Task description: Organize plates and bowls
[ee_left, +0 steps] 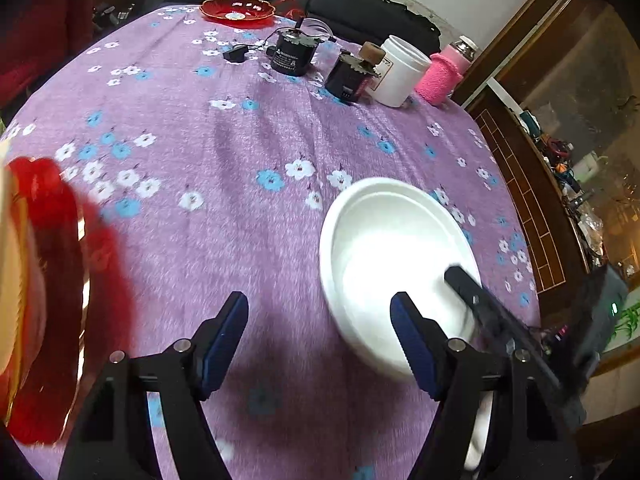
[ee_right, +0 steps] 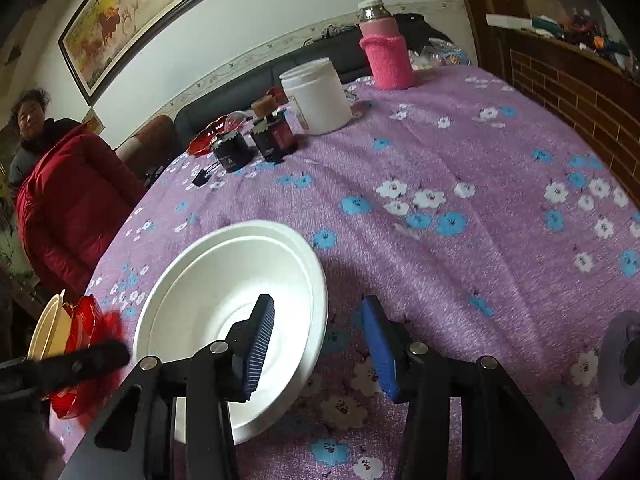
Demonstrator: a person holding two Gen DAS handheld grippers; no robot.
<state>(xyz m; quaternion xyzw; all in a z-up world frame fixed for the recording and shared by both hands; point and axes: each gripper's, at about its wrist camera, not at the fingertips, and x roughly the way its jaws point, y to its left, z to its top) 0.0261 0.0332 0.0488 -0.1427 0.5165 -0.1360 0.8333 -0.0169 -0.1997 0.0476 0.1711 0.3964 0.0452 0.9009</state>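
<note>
Two tools spread, holding nothing. White bowl (ee_right: 228, 312) sits on worktop (ee_right: 460, 240); right tool (ee_right: 320, 344) straddles its near-right rim, nearer than left tool (ee_left: 320, 340), bowl to its right.

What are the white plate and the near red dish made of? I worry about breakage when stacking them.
The white plate looks like matte foam or melamine: dull, thick-rimmed, with no sharp glare; ceramic can't be ruled out. The red dish looks like glossy translucent plastic, possibly glass, with a gold-edged scalloped rim, though it is blurred.
</note>
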